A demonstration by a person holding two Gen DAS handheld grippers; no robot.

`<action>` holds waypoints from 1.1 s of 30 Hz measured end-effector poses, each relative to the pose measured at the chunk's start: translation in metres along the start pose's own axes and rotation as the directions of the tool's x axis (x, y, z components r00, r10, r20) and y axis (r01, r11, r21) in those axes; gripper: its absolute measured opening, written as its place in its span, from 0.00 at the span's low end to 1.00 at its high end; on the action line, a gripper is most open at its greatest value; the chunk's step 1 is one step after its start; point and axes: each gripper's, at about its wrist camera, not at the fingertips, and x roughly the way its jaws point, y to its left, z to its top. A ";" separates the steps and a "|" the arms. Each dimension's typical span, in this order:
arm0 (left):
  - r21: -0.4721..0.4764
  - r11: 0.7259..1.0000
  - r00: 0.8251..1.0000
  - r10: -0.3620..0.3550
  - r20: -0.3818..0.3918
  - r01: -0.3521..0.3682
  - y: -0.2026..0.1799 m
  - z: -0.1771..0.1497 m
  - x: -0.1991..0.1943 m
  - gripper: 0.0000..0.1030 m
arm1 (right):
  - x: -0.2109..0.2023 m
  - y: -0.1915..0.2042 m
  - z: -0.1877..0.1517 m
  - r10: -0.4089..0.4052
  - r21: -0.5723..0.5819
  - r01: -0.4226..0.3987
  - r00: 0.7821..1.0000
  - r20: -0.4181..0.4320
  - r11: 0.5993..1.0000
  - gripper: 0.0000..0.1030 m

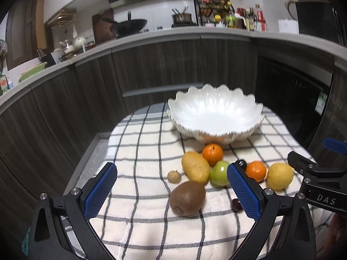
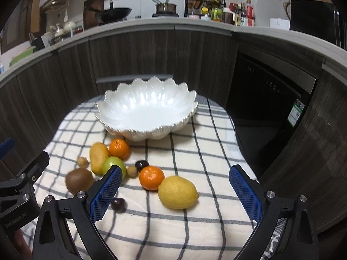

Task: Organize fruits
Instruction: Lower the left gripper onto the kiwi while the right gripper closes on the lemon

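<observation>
A white scalloped bowl (image 1: 214, 114) (image 2: 147, 112) stands empty at the far end of a checked cloth. In front of it lie a kiwi (image 1: 187, 198) (image 2: 79, 181), a mango (image 1: 195, 166) (image 2: 98, 157), a green apple (image 1: 219, 173) (image 2: 112, 164), two tangerines (image 1: 213, 153) (image 1: 256, 171) (image 2: 151, 177), a lemon (image 1: 279, 176) (image 2: 177, 192) and small dark and tan fruits. My left gripper (image 1: 172, 186) is open above the kiwi. My right gripper (image 2: 175, 187) is open around the lemon's height, close before it.
The checked cloth (image 2: 195, 151) covers a small table with edges falling off left and right. Dark cabinets (image 1: 151, 65) and a dishwasher front (image 2: 271, 99) stand behind. The other gripper shows at each view's side edge (image 1: 314, 173) (image 2: 21, 182).
</observation>
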 end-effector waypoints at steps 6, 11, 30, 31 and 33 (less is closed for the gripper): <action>0.015 1.000 0.998 -0.014 -0.054 0.015 -0.005 -0.014 0.027 1.00 | 0.029 0.002 -0.012 -0.017 -0.017 0.016 0.997 -0.073 1.000 0.97; 0.014 0.999 0.994 -0.029 -0.102 0.031 -0.007 -0.020 0.048 0.98 | 0.047 0.005 -0.017 -0.030 -0.036 0.025 0.991 -0.132 0.999 0.97; 0.016 0.997 0.960 -0.074 -0.271 0.081 -0.016 -0.044 0.094 0.72 | 0.098 0.007 -0.029 -0.018 -0.034 0.009 0.964 -0.263 0.999 0.76; 0.017 0.996 0.958 -0.076 -0.276 0.084 -0.017 -0.044 0.095 0.72 | 0.098 0.006 -0.029 -0.017 -0.033 0.009 0.965 -0.261 0.999 0.75; 0.018 0.996 0.955 -0.078 -0.286 0.086 -0.018 -0.046 0.097 0.71 | 0.098 0.006 -0.030 -0.016 -0.035 0.008 0.967 -0.256 0.999 0.73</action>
